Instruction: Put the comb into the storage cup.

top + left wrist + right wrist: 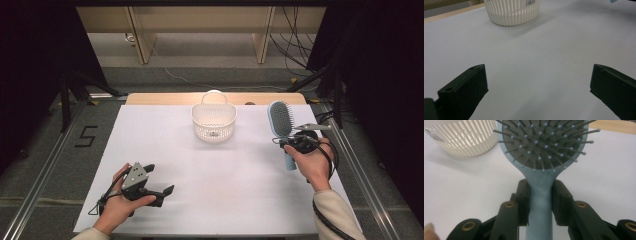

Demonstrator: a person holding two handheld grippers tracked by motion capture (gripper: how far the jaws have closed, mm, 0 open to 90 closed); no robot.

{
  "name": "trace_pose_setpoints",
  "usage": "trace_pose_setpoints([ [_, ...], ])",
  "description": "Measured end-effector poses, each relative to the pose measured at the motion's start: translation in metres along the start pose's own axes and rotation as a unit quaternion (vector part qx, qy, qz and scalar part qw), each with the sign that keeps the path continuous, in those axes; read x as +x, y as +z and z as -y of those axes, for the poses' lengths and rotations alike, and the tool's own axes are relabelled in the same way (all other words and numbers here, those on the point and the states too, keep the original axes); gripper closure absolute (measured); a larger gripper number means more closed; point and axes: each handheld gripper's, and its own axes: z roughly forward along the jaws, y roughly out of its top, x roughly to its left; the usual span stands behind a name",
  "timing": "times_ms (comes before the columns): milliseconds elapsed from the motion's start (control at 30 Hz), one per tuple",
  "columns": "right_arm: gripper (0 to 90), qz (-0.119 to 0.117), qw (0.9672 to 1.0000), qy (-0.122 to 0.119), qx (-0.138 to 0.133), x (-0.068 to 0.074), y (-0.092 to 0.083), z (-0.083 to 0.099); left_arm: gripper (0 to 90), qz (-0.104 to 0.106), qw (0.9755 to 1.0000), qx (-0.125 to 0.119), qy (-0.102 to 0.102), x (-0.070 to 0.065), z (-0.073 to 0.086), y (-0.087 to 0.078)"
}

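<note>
Clamped at its neck by the right gripper (540,202), the pale-blue hairbrush (281,125) is being held above the table's right side, long axis running fore-and-aft, with the white basket (214,120) lying to its left.

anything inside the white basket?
From above, the white basket shows a bare perforated floor plus a small barcode label, apparently on its wall. The near wall hides the floor's closest strip.

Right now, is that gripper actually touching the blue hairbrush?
Touching. The right gripper view shows the right gripper with both jaws pressed against the neck of the hairbrush, one on each side, no gap.
</note>
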Motion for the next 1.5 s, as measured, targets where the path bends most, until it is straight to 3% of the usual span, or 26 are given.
trace_pose_setpoints([
  [1500,70.6,-0.003,0.9985,-0.011,-0.054,0.013,0.000,-0.007,0.8,-0.002,1.0000,0.001,0.001,0.000,0.000,0.000],
])
